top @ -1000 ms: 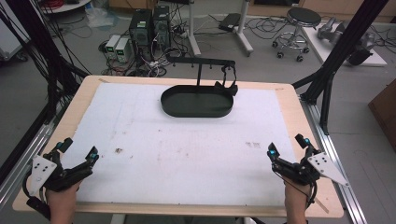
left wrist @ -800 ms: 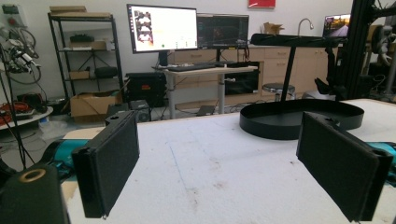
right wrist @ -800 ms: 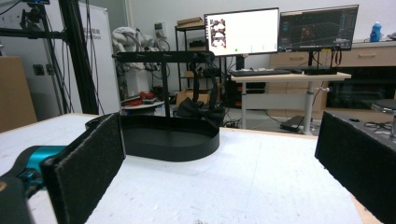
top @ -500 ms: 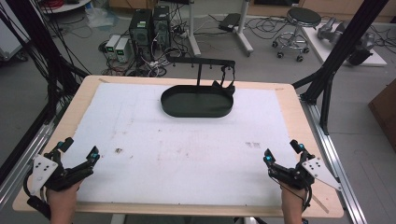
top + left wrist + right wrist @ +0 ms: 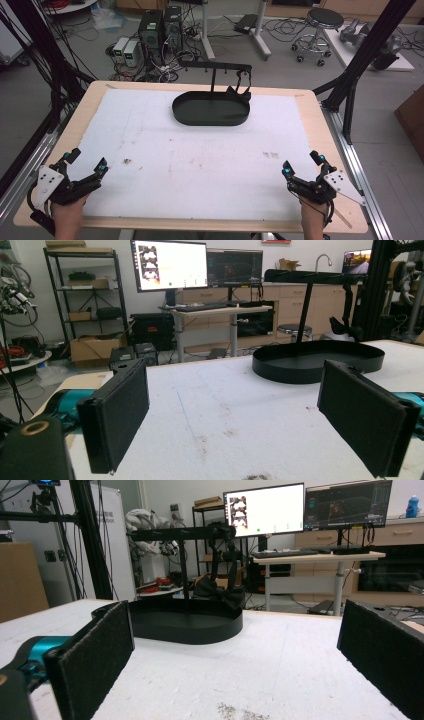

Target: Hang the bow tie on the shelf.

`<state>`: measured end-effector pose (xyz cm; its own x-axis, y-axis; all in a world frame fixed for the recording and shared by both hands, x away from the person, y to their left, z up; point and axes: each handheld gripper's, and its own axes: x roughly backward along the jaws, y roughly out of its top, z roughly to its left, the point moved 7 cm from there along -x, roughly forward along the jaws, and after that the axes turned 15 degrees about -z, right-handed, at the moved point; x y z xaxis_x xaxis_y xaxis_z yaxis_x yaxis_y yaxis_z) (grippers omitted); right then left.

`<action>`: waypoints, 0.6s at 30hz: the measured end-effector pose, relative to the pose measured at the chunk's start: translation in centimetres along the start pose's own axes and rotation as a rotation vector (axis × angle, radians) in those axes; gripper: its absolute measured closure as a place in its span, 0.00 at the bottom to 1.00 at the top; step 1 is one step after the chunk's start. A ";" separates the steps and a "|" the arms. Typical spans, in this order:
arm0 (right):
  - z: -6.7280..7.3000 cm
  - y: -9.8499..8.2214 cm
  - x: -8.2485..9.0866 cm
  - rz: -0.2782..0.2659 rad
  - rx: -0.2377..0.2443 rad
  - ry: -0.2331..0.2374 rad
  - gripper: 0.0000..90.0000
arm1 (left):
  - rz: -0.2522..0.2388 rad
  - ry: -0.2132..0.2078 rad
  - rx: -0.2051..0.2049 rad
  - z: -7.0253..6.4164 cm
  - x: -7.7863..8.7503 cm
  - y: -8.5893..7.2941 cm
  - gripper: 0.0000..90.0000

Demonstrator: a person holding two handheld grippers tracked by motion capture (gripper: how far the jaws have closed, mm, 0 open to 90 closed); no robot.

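Your left claw point(image 5: 86, 161) sits in the lower left of the high view, low over the near edge of the bench point(image 5: 90, 107), held by your left hand point(image 5: 67, 217) coming in from the bottom edge. Its jaws stand wide apart with nothing between them; in the left gripper view the two black pads point(image 5: 120, 412) frame bare white surface.

Your right claw point(image 5: 302, 165) sits in the lower right of the high view, near the bench's right side, held by your right hand point(image 5: 312, 220). Its jaws are likewise spread and empty; the right gripper view shows white surface between the pads point(image 5: 97, 660).

The two claws are well apart, one at each near corner. The grey three-cornered plates show on top of both.

The white sheet point(image 5: 200, 150) covers most of the wooden bench top. It carries faint smudges and a small dark speck point(image 5: 127, 161) left of centre, near your left claw.

The black oval tray point(image 5: 210, 111) lies in the upper middle of the high view, toward the far edge of the sheet, well apart from both claws. A thin black post point(image 5: 213, 80) rises at its far side and carries a horizontal bar point(image 5: 215, 65). A dark object point(image 5: 242, 92) hangs from the bar's right end down to the tray's right rim; what it is cannot be told.

In the left gripper view the tray point(image 5: 315, 360) shows at centre right; in the right gripper view it point(image 5: 185, 620) shows at centre left.

Beyond the bench: computer towers point(image 5: 160, 27) on the floor at upper left, a stool point(image 5: 322, 22) at upper right.
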<state>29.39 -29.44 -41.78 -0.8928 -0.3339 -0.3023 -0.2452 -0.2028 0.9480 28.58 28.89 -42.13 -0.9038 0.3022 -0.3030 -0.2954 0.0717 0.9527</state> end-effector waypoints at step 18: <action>-0.4 0.1 0.3 -0.013 -0.008 -0.013 0.01 | 0.013 0.005 0.010 0.2 0.0 -0.1 0.15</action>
<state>29.29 -29.94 -41.77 -0.8942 -0.3195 -0.3136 -0.2540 -0.2145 0.9431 28.65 29.11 -42.25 -0.9093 0.2980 -0.2904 -0.2802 0.0776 0.9568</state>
